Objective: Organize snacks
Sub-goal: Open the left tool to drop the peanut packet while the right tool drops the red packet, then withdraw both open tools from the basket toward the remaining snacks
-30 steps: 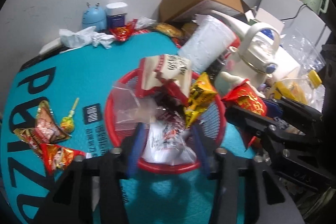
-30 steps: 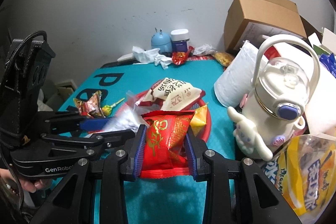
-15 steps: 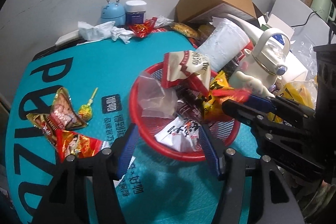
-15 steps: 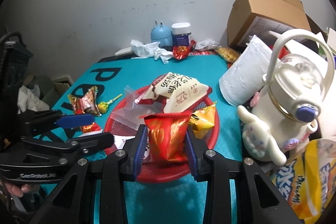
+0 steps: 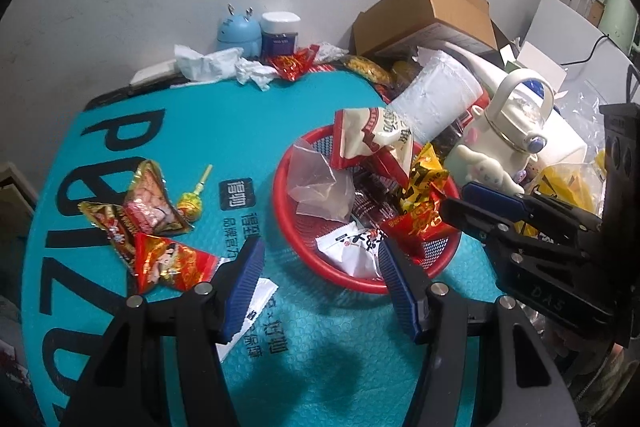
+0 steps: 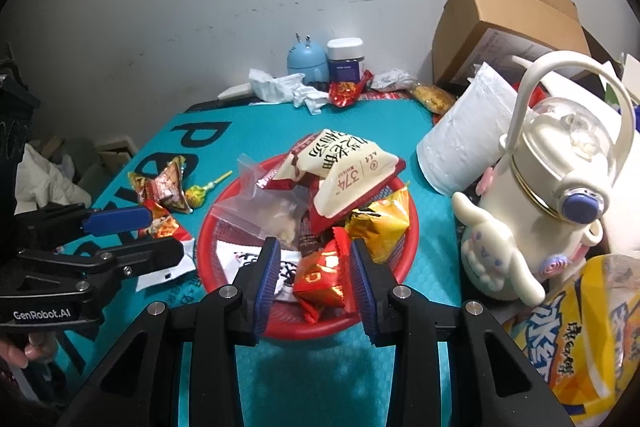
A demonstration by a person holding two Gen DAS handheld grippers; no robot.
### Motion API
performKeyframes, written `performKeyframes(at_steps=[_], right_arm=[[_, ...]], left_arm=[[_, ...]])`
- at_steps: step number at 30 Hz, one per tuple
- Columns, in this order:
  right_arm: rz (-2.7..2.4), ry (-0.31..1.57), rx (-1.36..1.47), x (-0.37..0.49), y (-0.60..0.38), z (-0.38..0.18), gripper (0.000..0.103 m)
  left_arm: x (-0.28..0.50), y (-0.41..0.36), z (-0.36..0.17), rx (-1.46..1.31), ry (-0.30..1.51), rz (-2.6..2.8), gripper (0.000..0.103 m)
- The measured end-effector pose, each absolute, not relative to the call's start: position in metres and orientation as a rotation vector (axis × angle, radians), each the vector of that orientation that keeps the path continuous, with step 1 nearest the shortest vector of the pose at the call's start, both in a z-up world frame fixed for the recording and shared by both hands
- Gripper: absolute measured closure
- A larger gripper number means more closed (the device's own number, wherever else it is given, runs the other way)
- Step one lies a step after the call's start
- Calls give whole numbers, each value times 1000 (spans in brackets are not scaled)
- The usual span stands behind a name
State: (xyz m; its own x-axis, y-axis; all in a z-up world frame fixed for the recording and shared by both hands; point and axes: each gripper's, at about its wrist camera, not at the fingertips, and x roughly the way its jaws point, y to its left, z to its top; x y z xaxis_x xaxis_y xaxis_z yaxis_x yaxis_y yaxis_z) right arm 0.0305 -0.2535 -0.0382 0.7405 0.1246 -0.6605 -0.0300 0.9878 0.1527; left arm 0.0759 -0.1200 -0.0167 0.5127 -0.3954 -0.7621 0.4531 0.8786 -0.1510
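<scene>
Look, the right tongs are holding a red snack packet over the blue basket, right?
Not quite: the basket is red, not blue. The right wrist view shows the right tongs shut on the red snack packet just above its red mesh rim, and the left wrist view shows the same red basket.

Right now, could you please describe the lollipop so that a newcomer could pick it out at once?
Start at the red basket on the teal mat; beside it a small cluster of loose snacks lies on the mat. The lollipop lies at the cluster's basket-side edge, against a shiny red-and-pink packet. It alone has a yellow stick and a round yellow-green head; its neighbours are flat foil packets.
</scene>
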Motion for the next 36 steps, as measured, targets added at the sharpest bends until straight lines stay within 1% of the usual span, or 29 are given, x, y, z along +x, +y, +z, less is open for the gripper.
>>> performKeyframes(at_steps=[15, 22, 23, 24, 25, 27, 32, 34, 36], right_arm=[[138, 625, 113, -18, -240, 2, 67], [166, 596, 105, -41, -234, 13, 66], [169, 594, 104, -43, -233, 14, 65], [173, 591, 104, -46, -233, 15, 60], [178, 587, 105, -50, -232, 15, 57], [189, 584, 102, -55, -229, 16, 57], [218, 571, 91, -68, -221, 18, 47], [229, 565, 85, -72, -216, 20, 38], [242, 560, 77, -75, -211, 20, 33]], left_arm=[[28, -114, 34, 43, 752, -499, 45], [3, -112, 47, 41, 709, -498, 45], [-1, -111, 49, 42, 703, -493, 45], [-3, -110, 50, 41, 699, -490, 45], [-6, -109, 51, 41, 693, -485, 45], [-13, -107, 52, 41, 684, -474, 45], [-29, -99, 55, 37, 666, -439, 45], [-35, -93, 54, 30, 665, -424, 45], [-40, -87, 53, 22, 665, -406, 45]])
